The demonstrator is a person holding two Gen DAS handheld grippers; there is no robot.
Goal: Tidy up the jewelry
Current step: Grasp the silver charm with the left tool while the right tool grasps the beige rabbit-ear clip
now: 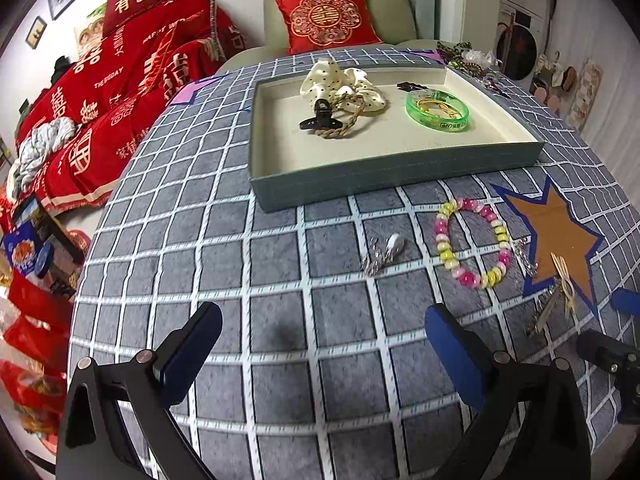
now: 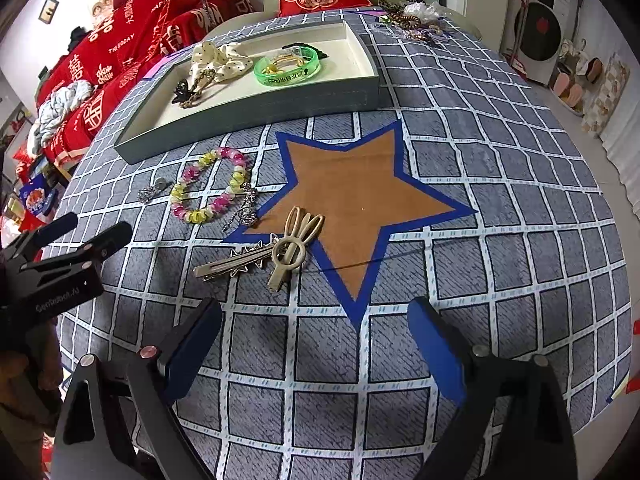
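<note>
Several loose pieces lie on the checked surface (image 2: 500, 240) ahead of both tongs: a pink-and-yellow bead bracelet (image 2: 210, 184), a small silver earring (image 1: 382, 254) to its left, a sparkly silver chain (image 2: 246, 210) touching its right side, and a cream rabbit-ear hair clip (image 2: 294, 242) crossed over a long metal clip (image 2: 232, 264) at the edge of the brown star patch (image 2: 360, 200). Both clips sit just ahead and left of the right tongs (image 2: 316, 332), which are spread wide and hold nothing. The left tongs (image 1: 324, 340) are likewise spread wide and empty, with the earring straight ahead of them and the bracelet ahead to the right. Farther out, beyond the bracelet, a grey tray (image 1: 400, 176) holds a cream dotted scrunchie (image 1: 344, 84), a black claw clip (image 1: 320, 118), a braided cord (image 1: 344, 130) and a green bangle (image 1: 437, 111). More tangled jewelry (image 2: 412, 20) lies past the tray's far right corner.
</note>
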